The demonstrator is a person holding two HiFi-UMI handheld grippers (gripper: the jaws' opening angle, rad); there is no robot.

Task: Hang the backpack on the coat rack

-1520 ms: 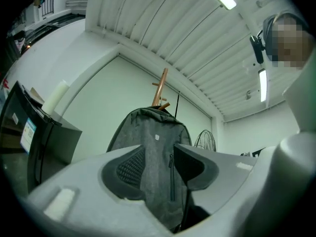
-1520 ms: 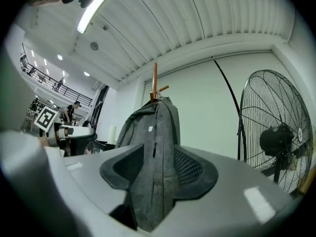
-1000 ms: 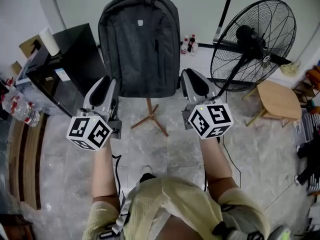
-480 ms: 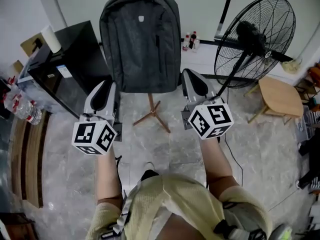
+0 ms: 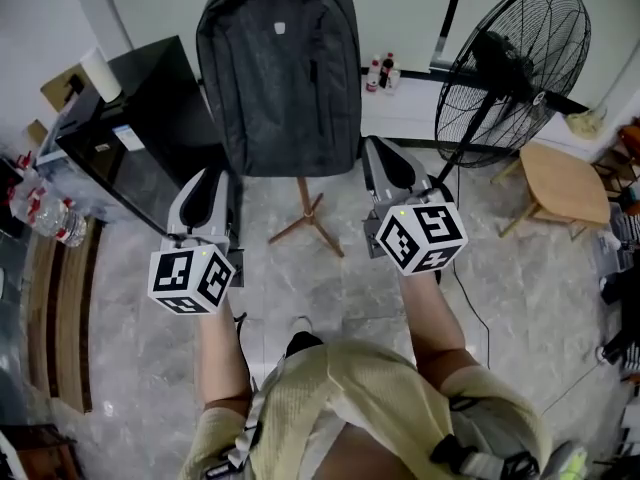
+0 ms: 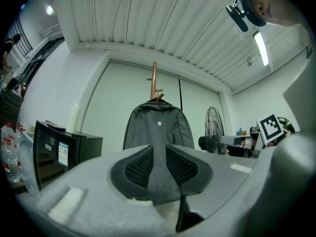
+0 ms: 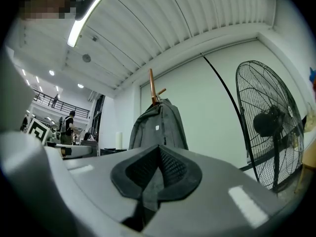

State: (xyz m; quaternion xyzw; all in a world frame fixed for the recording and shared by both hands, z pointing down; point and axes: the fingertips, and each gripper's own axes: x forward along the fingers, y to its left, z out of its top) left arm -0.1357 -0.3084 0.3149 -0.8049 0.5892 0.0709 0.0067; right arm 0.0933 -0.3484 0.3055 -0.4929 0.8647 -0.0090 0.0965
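Note:
The dark grey backpack hangs on the wooden coat rack, whose tripod foot stands on the floor below it. In the left gripper view the backpack hangs under the rack's pole; the right gripper view has the backpack on the same pole. My left gripper and right gripper are held on either side below the bag, apart from it. Both are shut with nothing between the jaws. Both point towards the bag: left gripper, right gripper.
A large black standing fan is right of the rack, with a small wooden stool beside it. A black cabinet with a paper roll stands left. Small bottles line the wall; water bottles lie far left.
My left gripper has drawn back and sunk a little, away from the backpack. The right gripper has hardly moved. The backpack stays hanging on the rack.

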